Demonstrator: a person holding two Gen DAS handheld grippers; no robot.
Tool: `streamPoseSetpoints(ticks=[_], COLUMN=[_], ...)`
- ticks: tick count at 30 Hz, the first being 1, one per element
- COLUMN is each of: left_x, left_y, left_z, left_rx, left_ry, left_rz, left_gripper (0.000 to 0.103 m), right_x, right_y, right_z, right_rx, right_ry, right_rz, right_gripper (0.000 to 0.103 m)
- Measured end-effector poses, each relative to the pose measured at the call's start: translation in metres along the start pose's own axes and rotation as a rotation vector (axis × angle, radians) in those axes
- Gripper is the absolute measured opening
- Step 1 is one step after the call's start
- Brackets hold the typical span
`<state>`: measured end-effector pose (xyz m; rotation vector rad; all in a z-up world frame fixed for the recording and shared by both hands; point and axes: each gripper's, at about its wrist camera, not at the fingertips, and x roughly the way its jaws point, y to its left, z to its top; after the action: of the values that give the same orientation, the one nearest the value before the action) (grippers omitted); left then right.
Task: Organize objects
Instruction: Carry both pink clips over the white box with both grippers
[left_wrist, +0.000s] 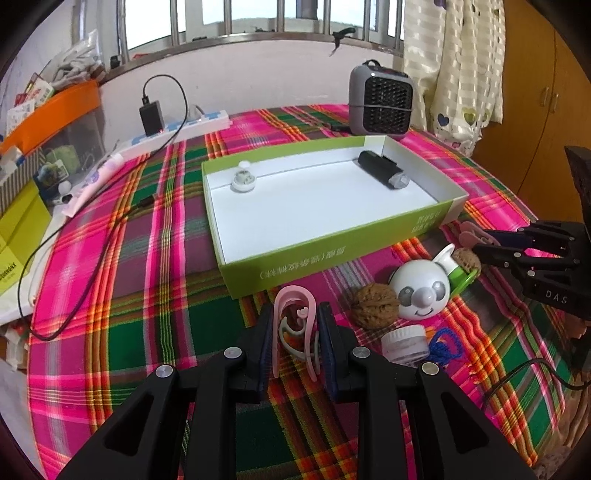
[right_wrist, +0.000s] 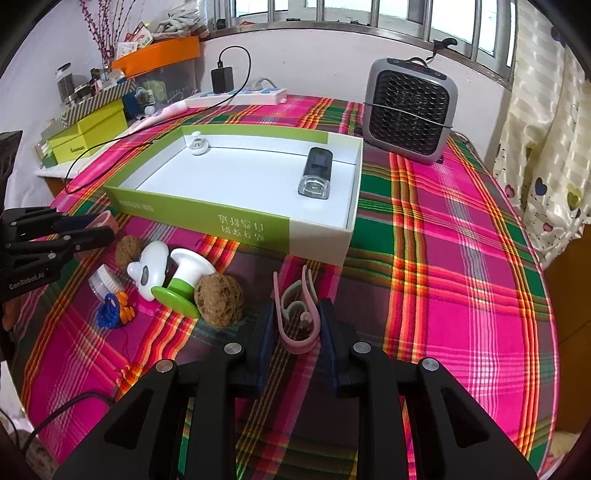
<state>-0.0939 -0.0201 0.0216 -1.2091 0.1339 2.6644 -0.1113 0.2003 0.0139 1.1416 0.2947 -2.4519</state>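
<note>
Left wrist view: at the bottom centre the left gripper (left_wrist: 295, 332) was clamped on a pink clip (left_wrist: 293, 325), its loop end pointing away up the frame. Just right lay a walnut (left_wrist: 373, 308), a small clear jar (left_wrist: 404, 345) with blue cord (left_wrist: 447, 343), and a white panda-faced toy (left_wrist: 421, 291) on a green base, tipped on its side. A second walnut (left_wrist: 467, 258) sat behind the toy.

At mid right the right gripper (left_wrist: 480, 243) carried the letters "DAS". In the right wrist view it (right_wrist: 299, 325) was closed on another pink clip (right_wrist: 297, 321), open prongs pointing up the frame; the left gripper's body at far left read "GenRobot.AI".

Beyond the clutter stood the open green box (left_wrist: 332, 254), its printed writing upside down and unreadable. Inside, a small white round object (left_wrist: 243, 181) sat at the far left corner and a black device (left_wrist: 380, 170) lay along the right wall. Farther back stood a grey fan heater (left_wrist: 380, 99) and a power strip (left_wrist: 192, 123).
</note>
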Motion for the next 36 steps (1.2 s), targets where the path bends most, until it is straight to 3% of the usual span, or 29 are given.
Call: streamPoseSetpoints(ticks=[20,36], left_x=[-0.023,-0.004], left_y=[-0.009,-0.001], left_z=[0.017,0.042], left_rx=[-0.030,-0.056], left_ry=[-0.068,-0.065], left_rz=[0.022,0.029], left_gripper=[0.021,0.021], right_x=[-0.024,-0.008], right_y=[0.011,0.024], right_z=[0.020,0.052], right_rx=[0.007,-0.008], right_ry=[-0.073,-0.074], right_rz=[0.028,0.044], right_gripper=[0.025,0.025])
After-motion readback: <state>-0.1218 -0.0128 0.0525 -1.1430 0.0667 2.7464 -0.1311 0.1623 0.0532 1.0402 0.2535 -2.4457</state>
